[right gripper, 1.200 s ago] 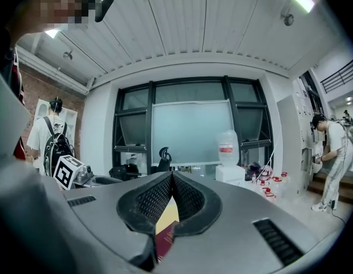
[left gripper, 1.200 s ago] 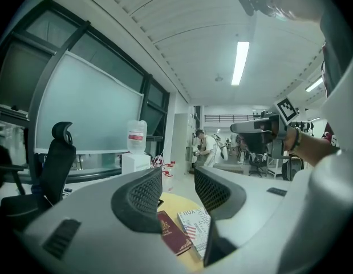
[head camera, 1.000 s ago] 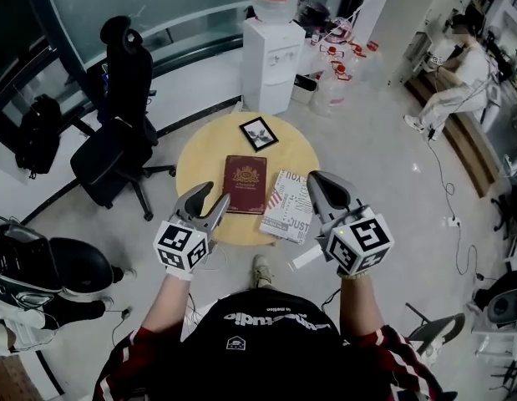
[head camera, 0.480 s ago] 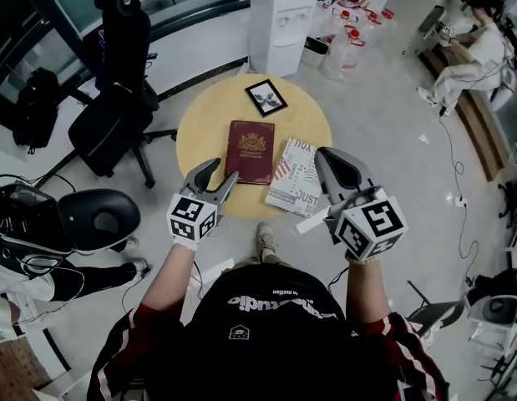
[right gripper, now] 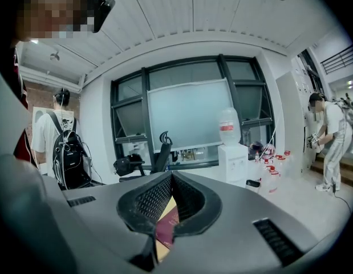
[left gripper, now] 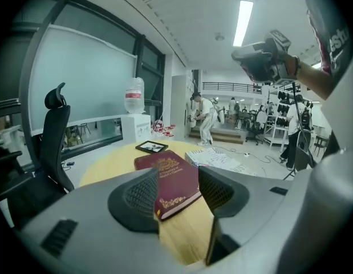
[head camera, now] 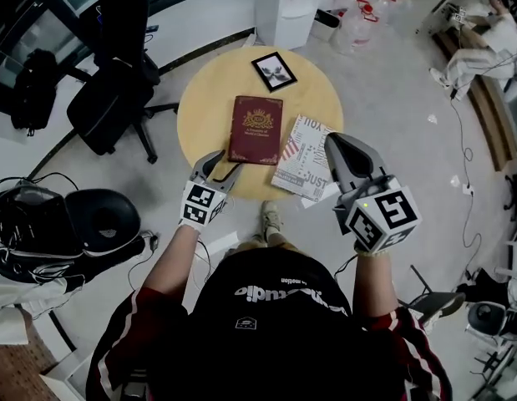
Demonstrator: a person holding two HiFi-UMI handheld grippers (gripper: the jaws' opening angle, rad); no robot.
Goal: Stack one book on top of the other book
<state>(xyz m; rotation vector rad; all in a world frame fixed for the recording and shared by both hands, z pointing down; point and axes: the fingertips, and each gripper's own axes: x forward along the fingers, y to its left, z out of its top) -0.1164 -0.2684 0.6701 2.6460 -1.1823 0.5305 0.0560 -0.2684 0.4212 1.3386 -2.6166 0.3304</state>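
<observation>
Table (head camera: 206,107): a round wooden top on which both books are laid flat, with a small picture frame (head camera: 274,70) set at the far edge, clear of the work.
Red book (head camera: 255,129): placed cover up near the middle of the table; nothing has been stacked yet.
White book (head camera: 301,157): laid just beside the red book, on its right, at a slight angle.
Left claw (head camera: 223,165): held low at the red book's near left corner. Its jaws have just been opening and now stand wide, so that the cover edge can be taken. The corner is seen between them but is not touched.
Right claw (head camera: 340,147): kept closed and empty above the white book's near edge, seemingly held in reserve.
Step judged: an approach to the red book, probably so that it can be lifted onto the white one.
Likely difficulty: a flat book offers little edge to be gripped.
</observation>
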